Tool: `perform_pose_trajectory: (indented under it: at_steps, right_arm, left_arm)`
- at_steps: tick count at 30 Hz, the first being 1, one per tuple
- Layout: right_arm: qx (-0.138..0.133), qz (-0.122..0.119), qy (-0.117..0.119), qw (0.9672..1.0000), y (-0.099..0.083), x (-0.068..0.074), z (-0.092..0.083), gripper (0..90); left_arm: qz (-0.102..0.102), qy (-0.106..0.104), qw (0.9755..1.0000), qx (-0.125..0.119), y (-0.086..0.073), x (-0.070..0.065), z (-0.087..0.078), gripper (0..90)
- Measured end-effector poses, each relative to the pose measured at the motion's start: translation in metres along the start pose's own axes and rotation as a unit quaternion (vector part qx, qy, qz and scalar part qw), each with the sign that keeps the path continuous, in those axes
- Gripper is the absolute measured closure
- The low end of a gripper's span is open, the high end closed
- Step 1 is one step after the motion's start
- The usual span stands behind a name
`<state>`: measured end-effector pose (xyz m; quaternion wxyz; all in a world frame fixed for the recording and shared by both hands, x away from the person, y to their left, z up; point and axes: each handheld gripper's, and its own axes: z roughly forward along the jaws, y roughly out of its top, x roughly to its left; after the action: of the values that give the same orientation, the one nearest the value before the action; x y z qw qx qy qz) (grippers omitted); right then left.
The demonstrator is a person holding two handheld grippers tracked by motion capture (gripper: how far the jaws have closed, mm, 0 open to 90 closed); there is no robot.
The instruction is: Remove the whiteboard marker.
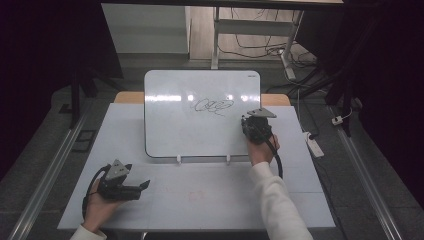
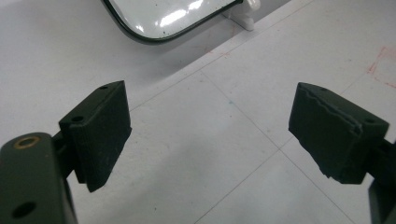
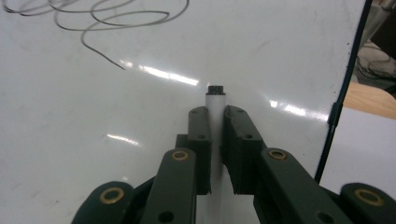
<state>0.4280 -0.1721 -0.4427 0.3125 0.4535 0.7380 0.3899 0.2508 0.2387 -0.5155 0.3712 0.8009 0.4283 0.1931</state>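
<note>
Nearest the high camera, the left gripper (image 1: 142,186) rests low on the white table (image 1: 210,200), lying roughly level with its tips aimed toward the table's centre. Its own view confirms the jaws standing wide apart, bare tabletop between them, and a rounded corner of the whiteboard (image 2: 163,23) at the frame's upper edge.

Right gripper (image 3: 215,116) is clamped on a white marker (image 3: 215,105); both pads press the barrel from either side. Marker's long axis runs in line with the jaws, dark tip (image 3: 215,88) foremost, pointing at the board face. Whether the tip touches the surface cannot be determined (it lies very close).

Whiteboard (image 1: 200,130) stands propped on two small white feet, leaning back. A looping scribble (image 1: 214,105) sits on its upper middle; the right gripper (image 1: 248,121) is held near the board's right edge, below and right of that scribble.
</note>
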Motion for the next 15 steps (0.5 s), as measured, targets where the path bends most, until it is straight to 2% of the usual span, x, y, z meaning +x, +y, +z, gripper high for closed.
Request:
perform_pose_trajectory:
  at_steps: [6,7,11,13,14,15]
  right_arm:
    - [-0.030,-0.007,0.016,0.9994,-0.005,-0.003,-0.014,80.7]
    - [-0.043,-0.003,0.028,0.9987,-0.007,-0.004,-0.019,80.6]
    - [-0.065,-0.006,0.051,0.9965,-0.008,-0.003,-0.031,80.7]
    - [-0.070,-0.008,0.057,0.9959,-0.009,-0.002,-0.033,80.7]
    - [-0.078,-0.009,0.070,0.9944,-0.009,-0.001,-0.039,80.6]
    - [-0.078,-0.009,0.070,0.9944,-0.009,-0.001,-0.039,80.6]
  left_arm:
    - [-0.005,-0.003,1.0000,-0.005,0.001,0.000,-0.001,14.4]
    - [-0.005,-0.004,1.0000,-0.006,0.002,0.000,-0.001,14.4]
    - [-0.003,-0.007,0.9999,-0.012,0.008,-0.003,-0.001,14.9]
    - [-0.005,-0.018,0.9997,-0.017,0.012,-0.004,0.000,15.1]
    - [-0.007,-0.025,0.9995,-0.020,0.014,-0.005,0.001,16.0]
    - [-0.009,-0.033,0.9992,-0.022,0.016,-0.006,0.002,16.0]
